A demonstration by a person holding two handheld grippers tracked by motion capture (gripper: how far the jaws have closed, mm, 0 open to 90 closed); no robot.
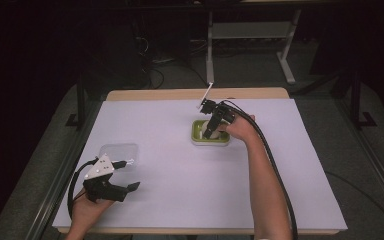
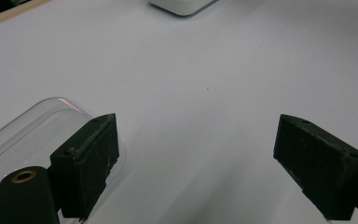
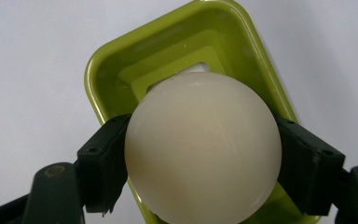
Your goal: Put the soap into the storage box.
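- The surface (image 1: 180, 150) wears a white sheet; a strip of bare wood (image 1: 195, 94) shows along its far edge.
- A clear lid (image 1: 119, 152), or perhaps a shallow clear box, lies flat near the left front of the sheet; its rounded corner (image 2: 51, 112) shows in the left gripper view.
- A grey floor (image 1: 250, 65) lies beyond the surface.
- A white frame (image 1: 252, 35) with two legs stands on the floor at the back.
- Dark cables (image 1: 155, 60) trail on the floor, left of the frame.
- Dark rails (image 1: 60, 170) run along both sides of the surface.
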